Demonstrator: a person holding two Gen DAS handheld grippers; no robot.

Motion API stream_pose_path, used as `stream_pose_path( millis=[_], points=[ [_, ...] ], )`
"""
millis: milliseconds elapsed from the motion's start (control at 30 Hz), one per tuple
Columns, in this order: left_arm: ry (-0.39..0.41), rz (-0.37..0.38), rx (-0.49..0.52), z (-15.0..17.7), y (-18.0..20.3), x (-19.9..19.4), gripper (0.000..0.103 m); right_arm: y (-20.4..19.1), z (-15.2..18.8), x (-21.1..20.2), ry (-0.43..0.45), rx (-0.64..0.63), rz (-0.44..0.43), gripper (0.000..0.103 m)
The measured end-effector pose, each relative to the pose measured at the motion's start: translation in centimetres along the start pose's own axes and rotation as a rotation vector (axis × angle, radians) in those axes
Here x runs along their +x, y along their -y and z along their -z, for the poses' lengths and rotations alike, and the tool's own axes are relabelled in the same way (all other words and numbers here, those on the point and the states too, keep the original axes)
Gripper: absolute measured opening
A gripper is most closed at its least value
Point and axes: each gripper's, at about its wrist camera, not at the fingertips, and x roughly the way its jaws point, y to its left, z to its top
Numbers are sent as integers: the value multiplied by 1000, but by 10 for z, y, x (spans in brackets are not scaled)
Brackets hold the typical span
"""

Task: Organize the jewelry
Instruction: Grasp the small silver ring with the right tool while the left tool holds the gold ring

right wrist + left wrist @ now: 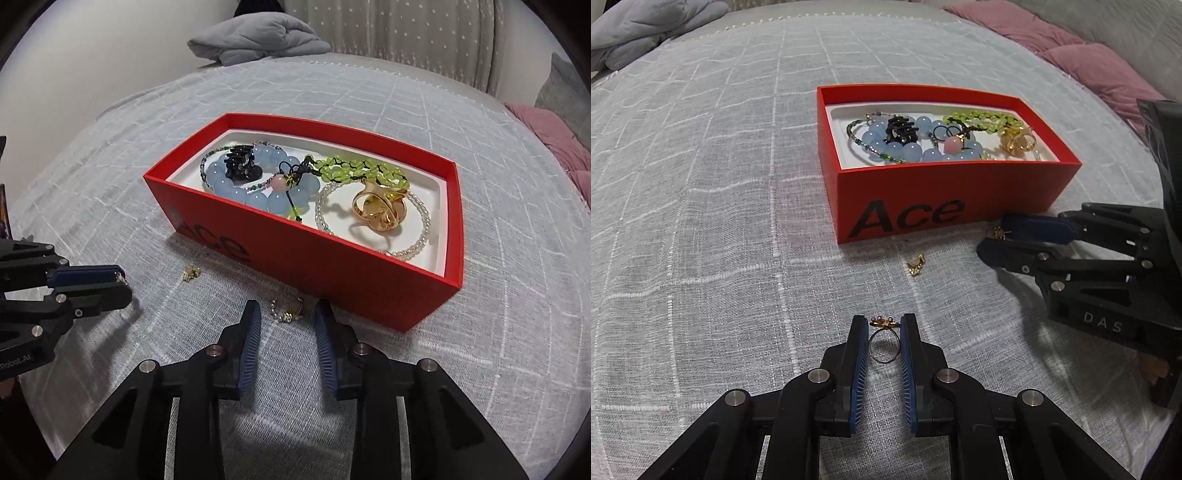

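Note:
My left gripper is shut on a thin gold ring with a decorated top, just above the grey bedspread; the right wrist view shows this gripper at the left. My right gripper stands open low over the cover, in front of the red "Ace" box. A small gold and pearl piece lies between its fingers, untouched by the pads. From the left wrist view the right gripper reaches in from the right. A gold earring lies loose in front of the box.
The box holds a blue bead bracelet, a green bead strand, a black hair claw, a large gold ring and a clear bead bracelet. A folded grey blanket and a pink quilt lie at the bed's far edges.

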Motion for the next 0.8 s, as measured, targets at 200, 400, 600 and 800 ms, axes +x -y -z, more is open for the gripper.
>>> stream_pose_path(
  millis=[200,400,600,800],
  points=[
    [-4,-3,1,0,1,2,12,4,-1,1,14,-28,-34,32],
    [-3,-3,-1,-1,1,3,12,7,3,-2,25,-49,-43,20],
    [7,-4,-9,-1,-2,0,12,4,2,-1,31,-54,-49,19],
    [31,1,-21,0,-9,-10,12,1,2,-9,45,-65,-45,19]
  ],
)
